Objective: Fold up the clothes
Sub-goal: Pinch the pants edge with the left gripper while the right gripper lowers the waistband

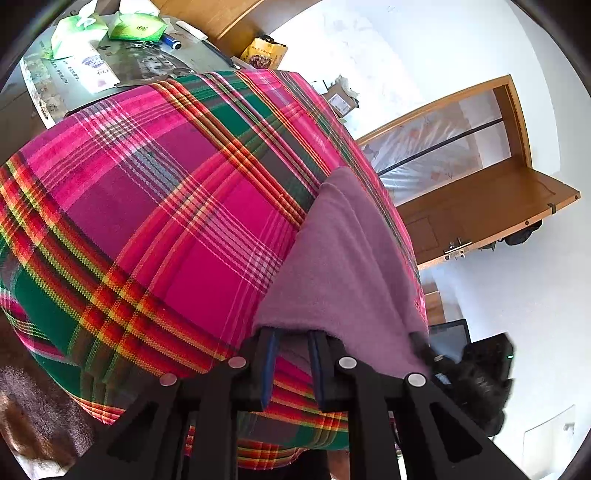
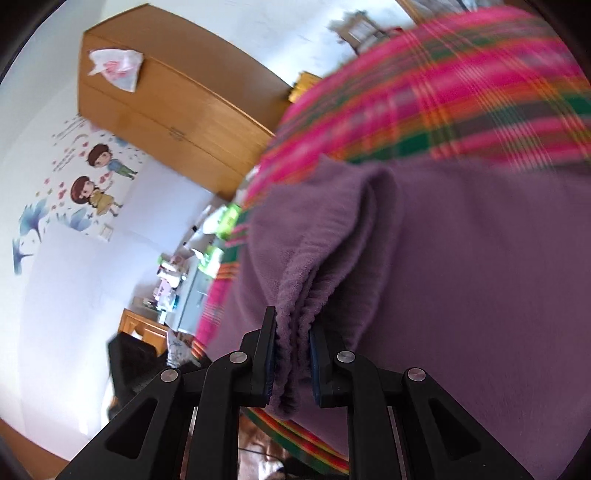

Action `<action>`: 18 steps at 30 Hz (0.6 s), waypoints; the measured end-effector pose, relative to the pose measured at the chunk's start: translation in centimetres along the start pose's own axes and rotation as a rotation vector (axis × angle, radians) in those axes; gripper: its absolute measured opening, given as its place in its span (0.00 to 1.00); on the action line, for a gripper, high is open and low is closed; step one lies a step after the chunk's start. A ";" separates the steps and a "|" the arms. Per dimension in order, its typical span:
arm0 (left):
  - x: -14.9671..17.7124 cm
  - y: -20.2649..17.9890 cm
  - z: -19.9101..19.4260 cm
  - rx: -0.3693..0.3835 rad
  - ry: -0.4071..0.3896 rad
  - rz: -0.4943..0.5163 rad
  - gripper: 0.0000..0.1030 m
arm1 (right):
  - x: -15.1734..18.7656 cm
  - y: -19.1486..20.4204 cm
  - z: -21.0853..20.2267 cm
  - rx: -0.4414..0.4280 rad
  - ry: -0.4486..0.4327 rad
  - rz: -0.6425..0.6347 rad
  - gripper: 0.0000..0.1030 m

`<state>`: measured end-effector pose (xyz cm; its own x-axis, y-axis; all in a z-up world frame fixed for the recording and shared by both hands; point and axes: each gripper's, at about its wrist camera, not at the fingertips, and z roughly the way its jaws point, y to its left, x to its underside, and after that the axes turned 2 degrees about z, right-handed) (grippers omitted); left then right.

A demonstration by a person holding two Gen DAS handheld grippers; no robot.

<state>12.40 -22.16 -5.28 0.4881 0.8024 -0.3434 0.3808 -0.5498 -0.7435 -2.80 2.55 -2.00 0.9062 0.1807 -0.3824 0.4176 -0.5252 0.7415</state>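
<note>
A purple fleece garment (image 1: 343, 258) lies on a pink and green plaid cloth (image 1: 166, 203) that fills the left wrist view. Its near edge drapes over the tips of my left gripper (image 1: 293, 354), which is shut on that edge. The edge runs on rightward to the black right gripper (image 1: 480, 373). In the right wrist view, my right gripper (image 2: 293, 362) is shut on a bunched, ribbed hem of the purple garment (image 2: 461, 277). The folded hem stands up between the pads. The plaid cloth (image 2: 443, 92) shows blurred behind it.
Beyond the plaid cloth a grey table (image 1: 48, 92) holds green tissue packs (image 1: 136, 26) and papers. An open wooden door (image 1: 480, 206) is to the right, with a laptop (image 1: 448, 336) below it. A wooden wardrobe (image 2: 166, 110) stands against the white wall.
</note>
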 end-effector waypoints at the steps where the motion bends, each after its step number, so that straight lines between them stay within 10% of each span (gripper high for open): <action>1: -0.2 -0.1 0.2 -0.001 0.002 -0.004 0.16 | 0.3 -0.7 0.2 -0.001 0.010 0.015 0.15; 18: 0.1 0.6 0.1 0.007 0.008 -0.019 0.16 | -6.3 -3.3 -1.1 0.079 -0.099 -0.039 0.38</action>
<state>12.60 -22.41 -5.81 0.4875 0.8107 -0.3243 0.3843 -0.5327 -0.7540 -9.79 4.09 -1.42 0.8765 0.1212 -0.4658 0.4424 -0.5841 0.6805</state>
